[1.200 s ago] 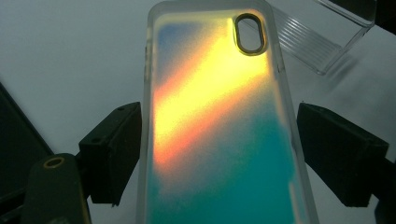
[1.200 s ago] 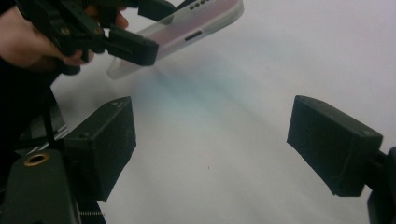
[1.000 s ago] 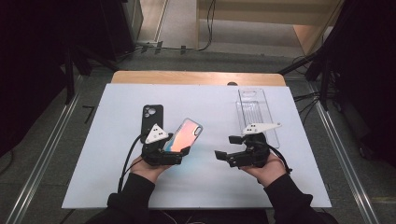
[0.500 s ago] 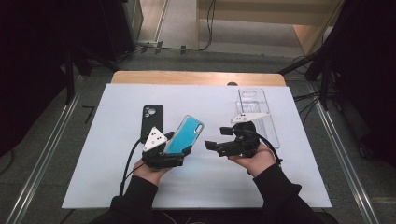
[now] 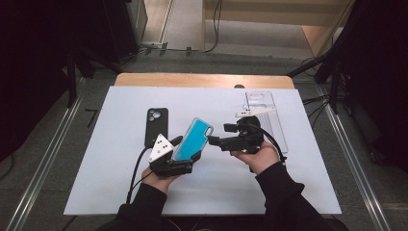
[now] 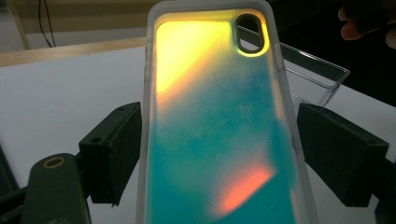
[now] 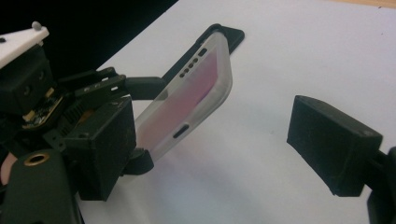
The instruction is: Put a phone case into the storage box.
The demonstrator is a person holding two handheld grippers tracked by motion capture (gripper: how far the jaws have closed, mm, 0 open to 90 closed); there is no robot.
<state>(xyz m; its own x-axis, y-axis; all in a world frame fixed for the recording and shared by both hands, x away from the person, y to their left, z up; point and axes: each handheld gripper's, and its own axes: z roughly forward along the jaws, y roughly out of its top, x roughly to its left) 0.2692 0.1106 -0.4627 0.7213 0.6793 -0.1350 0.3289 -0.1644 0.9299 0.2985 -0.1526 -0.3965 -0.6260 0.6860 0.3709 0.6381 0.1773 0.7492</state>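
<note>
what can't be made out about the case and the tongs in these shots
- Case, left gripper view: bottom end cut off by the frame edge; whether the pads press its sides is hard to tell.
- Black phone, high view: lower end hidden behind the left tongs.
- Clear tray, high view: partly hidden by the right tongs.
- Right tongs, right gripper view: open; its near pad hides part of the left tongs.

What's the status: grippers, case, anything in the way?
Left gripper shut on iridescent case, tilted off the mat. Right gripper open beside it, empty. Nothing between them.
</note>
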